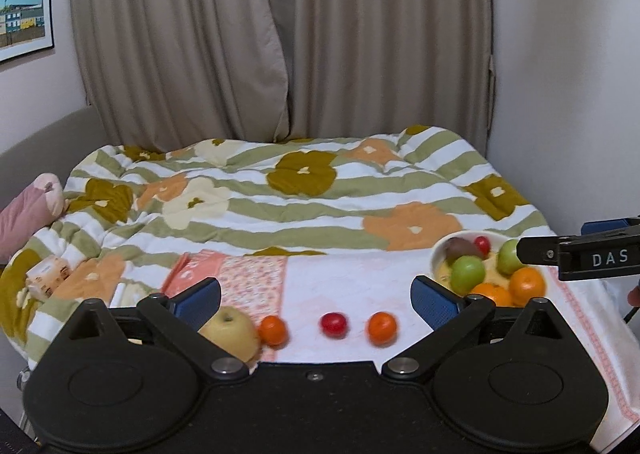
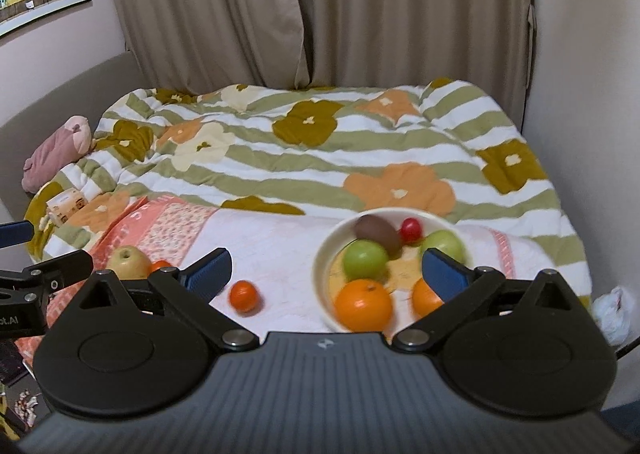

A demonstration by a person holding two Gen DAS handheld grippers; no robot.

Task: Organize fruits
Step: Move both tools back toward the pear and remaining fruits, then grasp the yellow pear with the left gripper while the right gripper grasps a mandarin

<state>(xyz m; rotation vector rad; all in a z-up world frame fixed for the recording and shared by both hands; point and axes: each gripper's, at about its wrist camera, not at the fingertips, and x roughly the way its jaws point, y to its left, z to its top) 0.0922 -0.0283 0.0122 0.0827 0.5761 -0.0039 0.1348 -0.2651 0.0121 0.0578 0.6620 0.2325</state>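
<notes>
Both hand-held grippers, left [image 1: 316, 294] and right [image 2: 326, 266], are spread wide, holding nothing. Four loose fruits sit on the bed's white towel [image 1: 340, 278], left of the round cream bowl [image 2: 324, 274]. I'd straddle the small orange tangerine [image 1: 383, 328] squarely, then pinch gently.

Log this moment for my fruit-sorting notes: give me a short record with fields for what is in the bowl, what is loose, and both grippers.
surface: white and pink cloth over a floral quilt
bowl: white bowl, at the right
in bowl: two green apples, two oranges, one small red fruit, one brown fruit
loose on cloth: yellow apple, two small orange fruits, one small red fruit
left gripper: open, empty
right gripper: open, empty, near the bowl
</notes>
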